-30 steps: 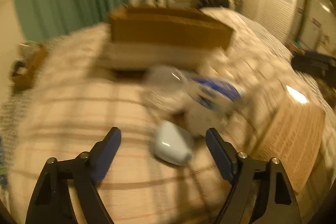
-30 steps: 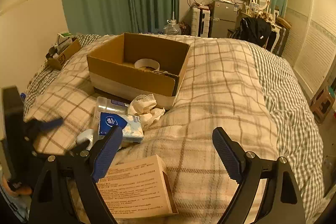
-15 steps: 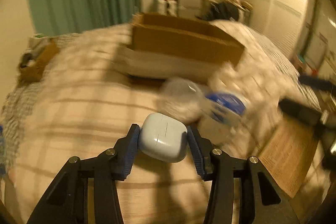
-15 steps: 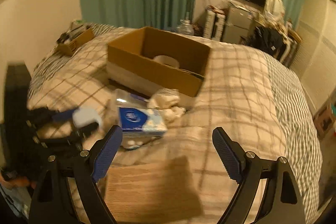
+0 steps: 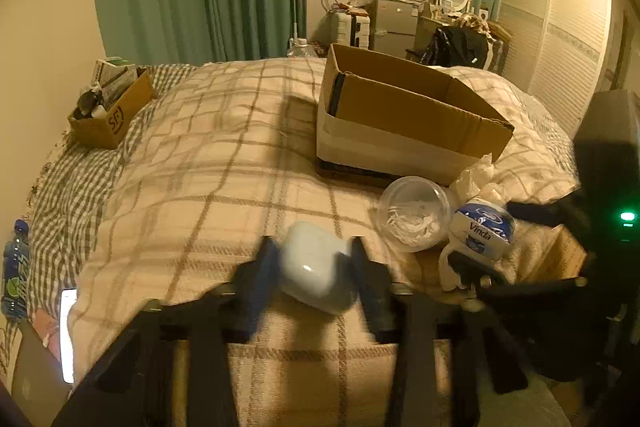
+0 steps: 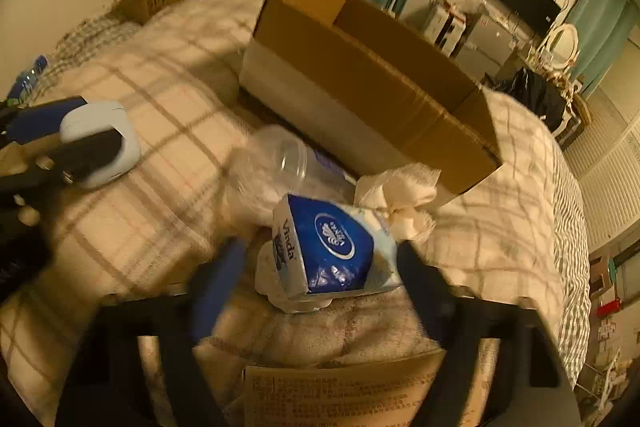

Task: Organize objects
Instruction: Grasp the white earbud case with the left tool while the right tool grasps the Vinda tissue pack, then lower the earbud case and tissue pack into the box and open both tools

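Observation:
My left gripper (image 5: 316, 267) is shut on a white earbud case (image 5: 314, 265) and holds it above the plaid bed; the case also shows in the right wrist view (image 6: 102, 143). My right gripper (image 6: 320, 259) is open, its fingers either side of a blue Vinda tissue pack (image 6: 330, 251), not clamped. The pack shows in the left wrist view (image 5: 482, 229) too. An open cardboard box (image 5: 404, 115) stands behind, also seen in the right wrist view (image 6: 368, 79). A clear round tub (image 5: 414, 213) and crumpled tissue (image 6: 402, 193) lie beside the pack.
A brown printed carton (image 6: 348, 391) lies under my right gripper. A small box of items (image 5: 110, 107) sits at the bed's far left corner. A water bottle (image 5: 14, 267) and a lit phone (image 5: 68, 335) are at the left edge. Furniture and a TV stand beyond.
My left gripper closed on the earbud case and lifted it. My right gripper moved down and forward, now straddling the tissue pack.

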`<action>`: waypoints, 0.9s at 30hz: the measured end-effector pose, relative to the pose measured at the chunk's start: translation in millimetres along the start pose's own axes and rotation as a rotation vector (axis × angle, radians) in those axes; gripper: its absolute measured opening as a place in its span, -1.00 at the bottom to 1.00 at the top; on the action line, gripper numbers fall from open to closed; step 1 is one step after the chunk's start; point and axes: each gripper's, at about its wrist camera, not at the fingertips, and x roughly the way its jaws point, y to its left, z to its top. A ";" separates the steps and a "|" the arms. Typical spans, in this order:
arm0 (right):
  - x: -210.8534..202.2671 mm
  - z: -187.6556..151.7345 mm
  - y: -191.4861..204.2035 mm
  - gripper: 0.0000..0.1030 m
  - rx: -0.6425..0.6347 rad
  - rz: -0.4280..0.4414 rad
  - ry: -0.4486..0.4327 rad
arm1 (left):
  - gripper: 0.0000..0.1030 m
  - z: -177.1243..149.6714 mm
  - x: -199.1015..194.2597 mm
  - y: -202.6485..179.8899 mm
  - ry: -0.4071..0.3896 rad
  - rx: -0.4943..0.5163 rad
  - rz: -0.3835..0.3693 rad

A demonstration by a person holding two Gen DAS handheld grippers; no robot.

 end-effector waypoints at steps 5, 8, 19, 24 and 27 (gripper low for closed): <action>-3.6 -3.9 -7.3 -0.33 0.021 0.004 -0.005 | -0.54 -2.8 6.4 -3.1 0.025 0.008 -0.039; -14.5 -3.7 -13.6 -0.49 0.037 0.009 -0.030 | -0.55 -4.7 14.9 -1.3 0.058 -0.001 -0.047; -63.9 -11.0 -46.2 -0.57 0.131 0.060 -0.139 | 0.27 -6.2 20.4 -33.1 0.094 0.087 -0.084; -75.0 -19.5 -67.5 -0.57 0.181 0.052 -0.165 | 0.27 -14.6 45.1 -68.2 0.172 0.189 -0.144; -75.5 -26.8 -76.8 -0.57 0.209 0.058 -0.166 | 0.27 -21.4 58.3 -87.5 0.237 0.263 -0.206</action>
